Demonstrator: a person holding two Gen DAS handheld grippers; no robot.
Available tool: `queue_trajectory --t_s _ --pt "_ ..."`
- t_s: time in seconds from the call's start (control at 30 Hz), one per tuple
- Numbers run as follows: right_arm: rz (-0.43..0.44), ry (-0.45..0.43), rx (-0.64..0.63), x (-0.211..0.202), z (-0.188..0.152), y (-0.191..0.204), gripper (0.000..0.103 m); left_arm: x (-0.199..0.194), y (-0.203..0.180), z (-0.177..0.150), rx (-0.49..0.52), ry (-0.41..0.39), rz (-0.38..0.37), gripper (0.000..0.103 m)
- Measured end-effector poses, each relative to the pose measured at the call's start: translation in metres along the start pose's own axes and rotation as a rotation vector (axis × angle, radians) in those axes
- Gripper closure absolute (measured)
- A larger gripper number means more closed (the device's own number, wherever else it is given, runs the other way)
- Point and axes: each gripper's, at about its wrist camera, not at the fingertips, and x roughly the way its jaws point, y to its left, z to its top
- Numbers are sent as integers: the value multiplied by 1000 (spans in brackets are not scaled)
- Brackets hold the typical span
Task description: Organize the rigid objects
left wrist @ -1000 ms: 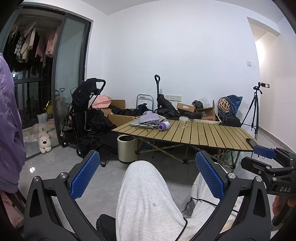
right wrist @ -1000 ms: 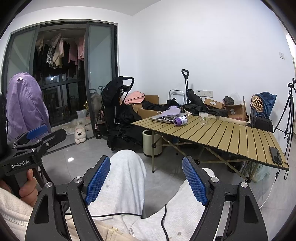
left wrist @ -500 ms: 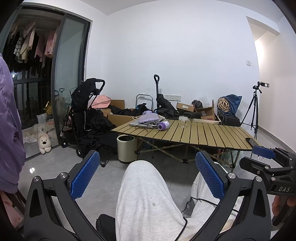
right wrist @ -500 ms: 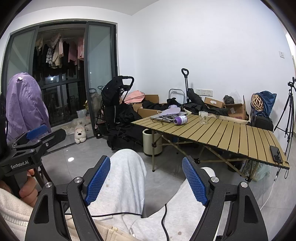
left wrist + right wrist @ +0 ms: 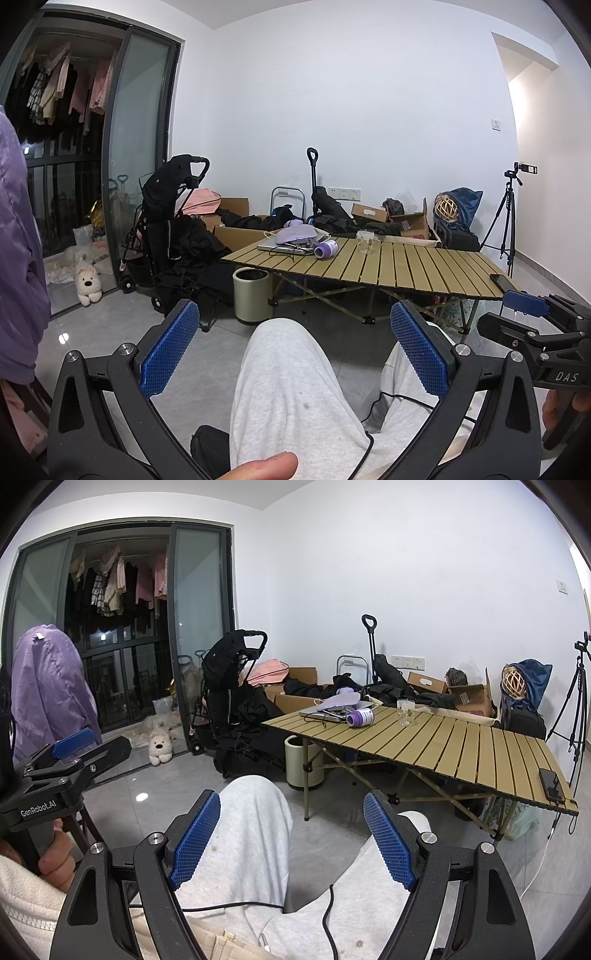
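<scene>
Both left tongs (image 5: 295, 347) and right tongs (image 5: 291, 838) gape wide, empty; the worktop (image 5: 461, 746) holds one purple bottle (image 5: 360, 717), one glass (image 5: 405, 712), one phone (image 5: 551, 784).

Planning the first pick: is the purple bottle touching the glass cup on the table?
Apart. The right wrist view shows bare slats of the table between the lying purple bottle and the upright glass cup.

"das" on right gripper (image 5: 526, 314), "genrobot.ai" on left gripper (image 5: 79, 751)

White walls (image 5: 332, 110), grey tiled floor (image 5: 207, 354), slatted folding table (image 5: 461, 746).
</scene>
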Motion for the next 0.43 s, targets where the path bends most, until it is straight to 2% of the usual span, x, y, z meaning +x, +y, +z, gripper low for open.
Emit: queue_trajectory --t_s 0.43 --pt "0 3 2 0 -2 0 18 1 1 -1 -2 5 -3 0"
